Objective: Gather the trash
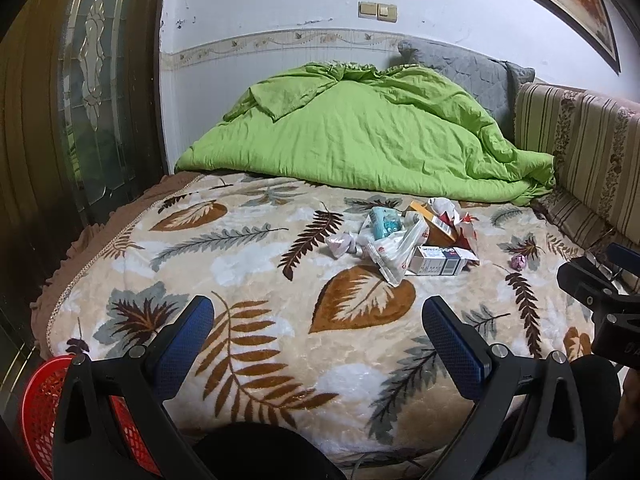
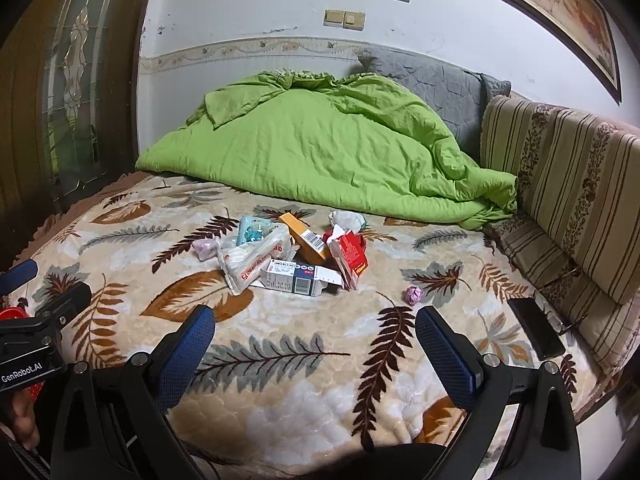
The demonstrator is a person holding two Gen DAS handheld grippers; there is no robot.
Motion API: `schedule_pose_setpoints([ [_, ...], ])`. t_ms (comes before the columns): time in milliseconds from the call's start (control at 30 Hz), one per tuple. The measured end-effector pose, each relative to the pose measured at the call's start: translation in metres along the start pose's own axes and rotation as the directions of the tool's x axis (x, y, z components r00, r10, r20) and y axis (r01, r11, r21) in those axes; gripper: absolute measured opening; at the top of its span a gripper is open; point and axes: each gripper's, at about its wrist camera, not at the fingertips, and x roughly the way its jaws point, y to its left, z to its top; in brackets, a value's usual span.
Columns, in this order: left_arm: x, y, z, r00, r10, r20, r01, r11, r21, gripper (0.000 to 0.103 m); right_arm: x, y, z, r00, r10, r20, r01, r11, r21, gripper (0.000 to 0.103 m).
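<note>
bedroom with white walls and a leaf-print blanket (image 2: 280, 392) spread over the bed: both pairs of tongs hover above its near edge, nothing between their blue pads. left tongs (image 1: 318, 316) stand spread wide and empty; right tongs (image 2: 316, 324) likewise spread wide and empty, well short of the litter.

just beyond the right tongs a small crumpled pink wrapper (image 2: 415, 294) lies alone on the blanket. further out, near the middle of the bed, sits the main pile of trash: a white-and-blue carton (image 2: 298, 278) lying on its side at the front, a crinkled clear plastic bag (image 2: 244, 266) touching its left end, a red-and-white carton (image 2: 350, 254) tipped against its right end, an orange box (image 2: 306, 242) leaning behind it, a light-blue packet (image 2: 250, 230) at the back left, a pinkish wad (image 2: 204, 249) just beside the bag, and a crumpled white tissue (image 2: 346, 218) at the back right.

at the lower left of the left wrist view, a red mesh basket (image 1: 40, 404) sits beside the bed's edge. a dark phone (image 2: 536, 328) lies on the blanket near the striped cushion (image 2: 576, 208) along the right side. behind the pile a rumpled green duvet (image 2: 320, 152) is heaped against the wall, with a grey pillow (image 2: 436, 76) behind it.
</note>
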Motion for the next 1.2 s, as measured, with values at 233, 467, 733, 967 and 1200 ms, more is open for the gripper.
schedule_pose_setpoints([
  [233, -0.013, 0.004, 0.002, 1.000, -0.003, 0.024, 0.003, 1.000, -0.010, 0.103, -0.013, 0.001, 0.002, 1.000, 0.004, 0.012, -0.004, 1.000, 0.000, 0.101],
  [467, -0.023, 0.007, 0.002, 0.999, -0.008, 0.039, 0.008, 1.000, -0.018, 0.103, -0.021, 0.006, 0.002, 1.000, 0.012, 0.017, -0.012, 1.000, -0.009, 0.101],
  [733, -0.025, 0.007, 0.001, 0.999, -0.011, 0.042, 0.011, 1.000, -0.019, 0.103, -0.023, 0.009, 0.001, 1.000, 0.020, 0.013, -0.020, 1.000, -0.013, 0.101],
  [967, -0.022, 0.009, 0.001, 1.000, 0.005, 0.003, -0.005, 1.000, -0.023, 0.103, -0.007, 0.008, 0.002, 0.998, 0.059, -0.004, -0.059, 0.998, 0.003, 0.101],
  [1200, 0.013, 0.006, 0.002, 0.997, -0.007, -0.081, 0.005, 1.000, -0.021, 0.103, 0.024, -0.002, -0.010, 0.991, 0.115, -0.068, -0.112, 0.993, 0.042, 0.101],
])
